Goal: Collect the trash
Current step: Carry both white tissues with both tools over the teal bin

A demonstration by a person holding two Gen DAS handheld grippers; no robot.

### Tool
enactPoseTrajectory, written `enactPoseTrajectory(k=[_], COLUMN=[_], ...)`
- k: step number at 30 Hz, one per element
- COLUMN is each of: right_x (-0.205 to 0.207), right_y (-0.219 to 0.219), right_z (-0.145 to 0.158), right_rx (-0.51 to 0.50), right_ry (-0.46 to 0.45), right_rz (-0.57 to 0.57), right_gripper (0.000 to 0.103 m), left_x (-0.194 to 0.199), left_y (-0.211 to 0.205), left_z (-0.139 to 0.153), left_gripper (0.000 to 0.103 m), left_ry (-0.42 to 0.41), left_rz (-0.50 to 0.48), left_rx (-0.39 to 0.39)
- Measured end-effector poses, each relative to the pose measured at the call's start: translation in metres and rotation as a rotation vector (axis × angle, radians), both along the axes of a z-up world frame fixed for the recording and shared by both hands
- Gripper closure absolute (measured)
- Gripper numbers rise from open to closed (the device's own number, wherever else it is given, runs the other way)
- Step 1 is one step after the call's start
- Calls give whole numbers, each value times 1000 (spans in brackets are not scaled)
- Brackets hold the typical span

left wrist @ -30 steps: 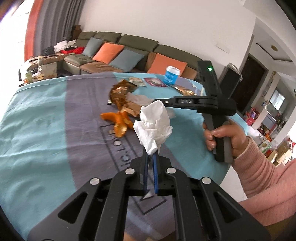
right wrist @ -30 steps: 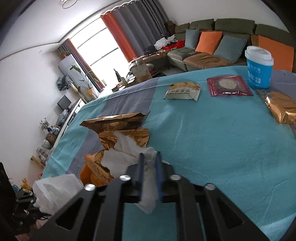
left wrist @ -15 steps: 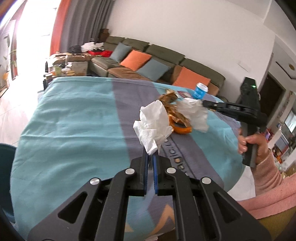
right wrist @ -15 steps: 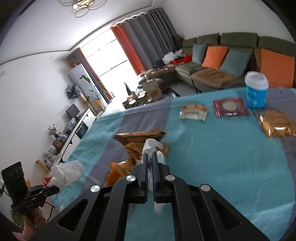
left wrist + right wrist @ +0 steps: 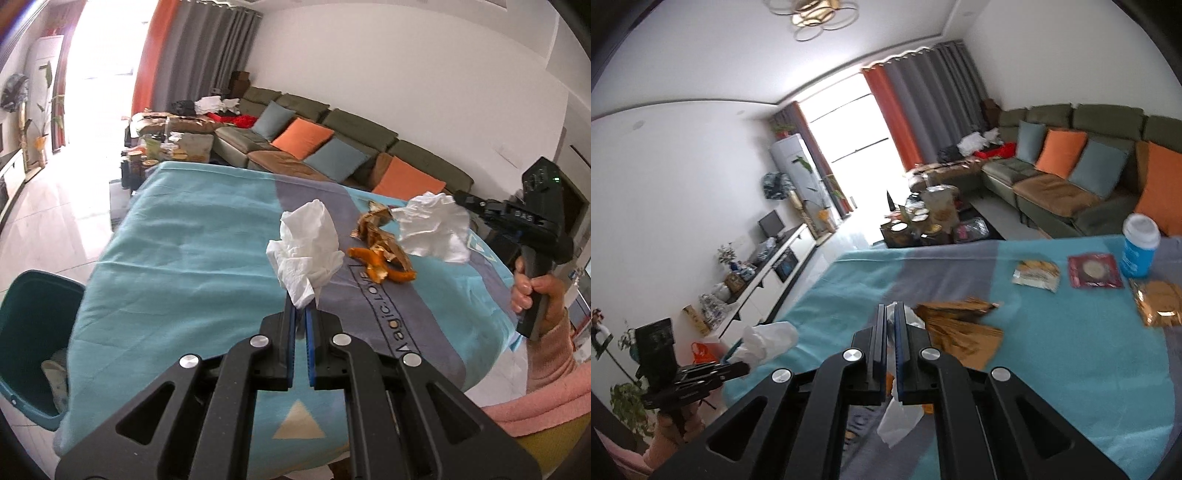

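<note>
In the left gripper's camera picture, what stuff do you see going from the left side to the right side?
Teal bin → white tissue in the left gripper → orange peel → second tissue → right gripper → person's hand.

Table (image 5: 192, 236) centre; bin (image 5: 35, 332) on floor at its 8 o'clock edge. Peel (image 5: 380, 264) and wrappers (image 5: 376, 229) mid-table. Cup (image 5: 1139, 245), two packets (image 5: 1067, 271) toward 1 o'clock, sofa (image 5: 332, 140) behind.

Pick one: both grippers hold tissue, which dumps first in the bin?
Left, probably. The teal bin shows just beside the left gripper holding its tissue; the right gripper sits farther across the table.
</note>
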State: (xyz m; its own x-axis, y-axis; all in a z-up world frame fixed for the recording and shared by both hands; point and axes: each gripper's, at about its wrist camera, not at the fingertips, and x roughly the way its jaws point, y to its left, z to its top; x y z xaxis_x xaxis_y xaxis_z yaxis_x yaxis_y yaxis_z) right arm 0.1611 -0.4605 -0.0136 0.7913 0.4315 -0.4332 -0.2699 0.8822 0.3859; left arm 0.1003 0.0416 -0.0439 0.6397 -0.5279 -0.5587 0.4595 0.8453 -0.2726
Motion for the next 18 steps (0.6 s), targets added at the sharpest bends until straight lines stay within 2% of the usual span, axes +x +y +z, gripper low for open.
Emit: enactPoseTrajectory(k=[18], right_x=[35], right_y=[111], right_z=[18], right_rx=[28], right_ry=[-39], right_rz=[299], right_gripper=[100], left_x=[-15], left_y=[81], left_z=[12], left_gripper=[98], left_ry=[-28], left_rz=[195], left_rx=[9])
